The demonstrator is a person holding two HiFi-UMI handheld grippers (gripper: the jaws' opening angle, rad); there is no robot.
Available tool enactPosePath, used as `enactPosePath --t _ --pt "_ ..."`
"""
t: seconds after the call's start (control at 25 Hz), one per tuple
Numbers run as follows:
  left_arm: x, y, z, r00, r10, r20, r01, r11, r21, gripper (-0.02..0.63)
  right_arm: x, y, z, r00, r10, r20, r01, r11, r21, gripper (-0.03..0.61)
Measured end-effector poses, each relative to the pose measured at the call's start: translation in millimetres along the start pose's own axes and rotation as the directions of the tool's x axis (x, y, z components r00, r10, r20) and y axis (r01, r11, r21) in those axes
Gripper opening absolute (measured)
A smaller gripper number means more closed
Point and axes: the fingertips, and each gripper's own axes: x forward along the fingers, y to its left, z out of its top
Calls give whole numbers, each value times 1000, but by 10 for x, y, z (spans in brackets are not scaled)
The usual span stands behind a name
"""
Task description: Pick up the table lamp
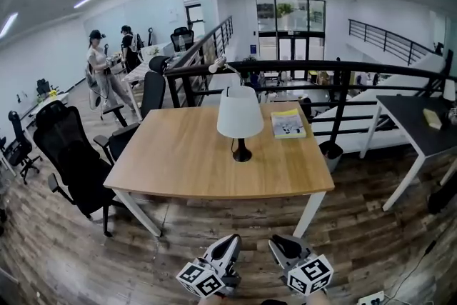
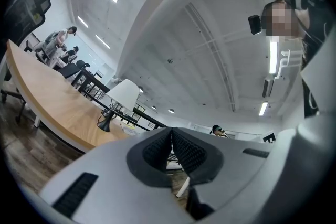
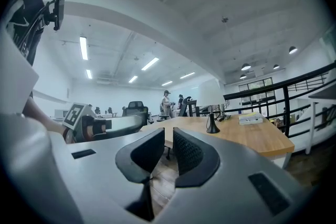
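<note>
The table lamp (image 1: 239,118) has a white shade, a thin black stem and a black base. It stands upright on the middle of the wooden table (image 1: 178,161). Both grippers are low at the near side, short of the table's front edge and well apart from the lamp. My left gripper (image 1: 230,239) is shut with nothing in it, its pads touching (image 2: 171,131). My right gripper (image 1: 277,243) has its pads almost together, with only a thin slit and nothing in it (image 3: 168,131). The lamp (image 2: 123,96) shows far off to the left in the left gripper view. In the right gripper view the lamp (image 3: 211,105) shows ahead right.
A yellow-white book (image 1: 288,123) lies on the table behind the lamp to the right. Black office chairs (image 1: 71,153) stand at the table's left side. A black railing (image 1: 335,71) runs behind, a dark table (image 1: 414,121) stands to the right, and two people (image 1: 100,68) are far left.
</note>
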Motion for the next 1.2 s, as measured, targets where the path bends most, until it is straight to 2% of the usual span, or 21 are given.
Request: enactPosePath --t 0.4,0.8,1.2 --pt "151 278 94 1000 12 -1 -12 1000 -7 11 311 -144 6 1000 0 -2 0 1000 20 64" --pt "513 942 251 999 37 5 -37 999 -16 11 1088 -440 -33 999 48 -21 -47 998 28 64" --pt "1088 1467 301 999 0 -43 -1 1000 -25 11 1773 -887 -94 997 55 -49 -52 997 64 64"
